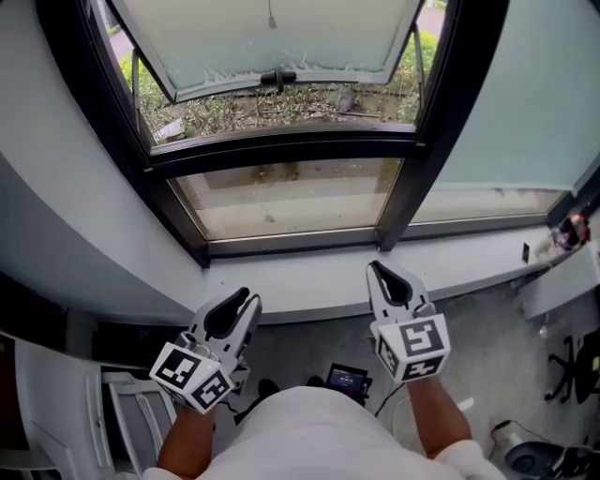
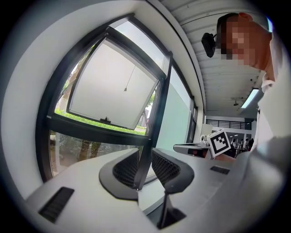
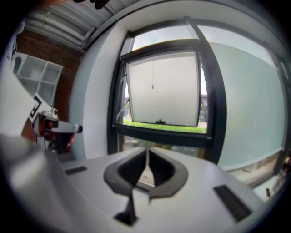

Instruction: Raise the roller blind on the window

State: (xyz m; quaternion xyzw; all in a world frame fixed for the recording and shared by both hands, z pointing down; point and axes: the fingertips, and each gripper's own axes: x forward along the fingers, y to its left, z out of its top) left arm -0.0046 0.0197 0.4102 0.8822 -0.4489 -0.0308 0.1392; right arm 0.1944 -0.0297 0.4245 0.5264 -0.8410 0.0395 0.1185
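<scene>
Two faults are likely from here: the thin pull cord (image 1: 272, 11), hanging at the upper centre of the frame with the roller blind itself out of view above it, may be knocked aside because the right gripper (image 1: 376, 268) has its jaws closed together on nothing, or may slip through the left gripper (image 1: 247, 298), whose jaws stand narrowly apart and empty. You hold both grippers low in the frame, side by side before the window sill (image 1: 300, 279), pointing roughly level at the window frame (image 1: 281, 148), well apart from the cord.
</scene>
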